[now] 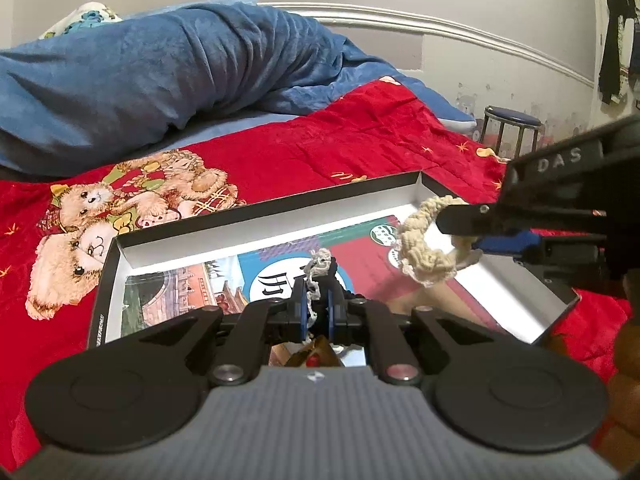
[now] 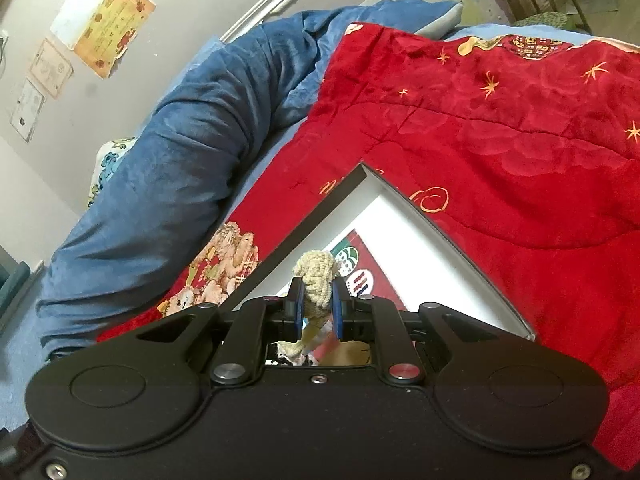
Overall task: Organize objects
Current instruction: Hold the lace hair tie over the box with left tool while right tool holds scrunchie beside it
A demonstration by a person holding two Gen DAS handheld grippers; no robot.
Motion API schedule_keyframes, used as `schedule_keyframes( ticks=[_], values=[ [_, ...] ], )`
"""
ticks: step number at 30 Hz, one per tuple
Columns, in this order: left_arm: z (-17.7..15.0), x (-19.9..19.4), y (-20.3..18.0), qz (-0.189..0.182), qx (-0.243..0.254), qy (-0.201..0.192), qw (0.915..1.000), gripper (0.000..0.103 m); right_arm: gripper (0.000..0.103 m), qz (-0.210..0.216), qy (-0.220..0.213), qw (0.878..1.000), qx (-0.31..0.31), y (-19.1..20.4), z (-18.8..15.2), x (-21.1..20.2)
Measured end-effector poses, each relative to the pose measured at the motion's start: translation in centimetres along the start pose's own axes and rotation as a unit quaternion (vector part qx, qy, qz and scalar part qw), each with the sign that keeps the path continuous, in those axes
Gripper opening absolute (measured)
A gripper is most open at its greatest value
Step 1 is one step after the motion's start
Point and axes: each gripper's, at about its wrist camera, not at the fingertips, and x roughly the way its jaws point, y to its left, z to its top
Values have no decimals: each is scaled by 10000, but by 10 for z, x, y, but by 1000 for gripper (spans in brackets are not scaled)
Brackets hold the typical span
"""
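Observation:
A shallow box [image 1: 256, 210] with black outer walls and a white inside lies on the red bedspread; colourful printed cards [image 1: 276, 276] cover its floor. My left gripper [image 1: 318, 304] is shut on a small white-and-black crocheted band [image 1: 320, 268] and holds it over the middle of the box. My right gripper [image 1: 460, 232] enters from the right in the left wrist view, shut on a cream braided ring [image 1: 424, 248] above the box's right part. In the right wrist view the ring [image 2: 316, 276] sits between the blue pads [image 2: 297, 312], over the box corner [image 2: 362, 170].
A red teddy-bear bedspread [image 1: 320, 148] covers the bed around the box. A rolled blue blanket [image 1: 160, 76] lies along the far side by the wall. A dark stool [image 1: 512, 128] stands beyond the bed at the right. Papers [image 2: 108, 20] hang on the wall.

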Motion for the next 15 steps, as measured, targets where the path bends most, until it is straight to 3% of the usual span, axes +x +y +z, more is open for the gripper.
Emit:
schedule_keyframes(
  ticks=[15],
  values=[
    [-1,-2,1,-95,-62,41,9999,12,14,-75,95,9999,-16,4,-6,5]
  ],
)
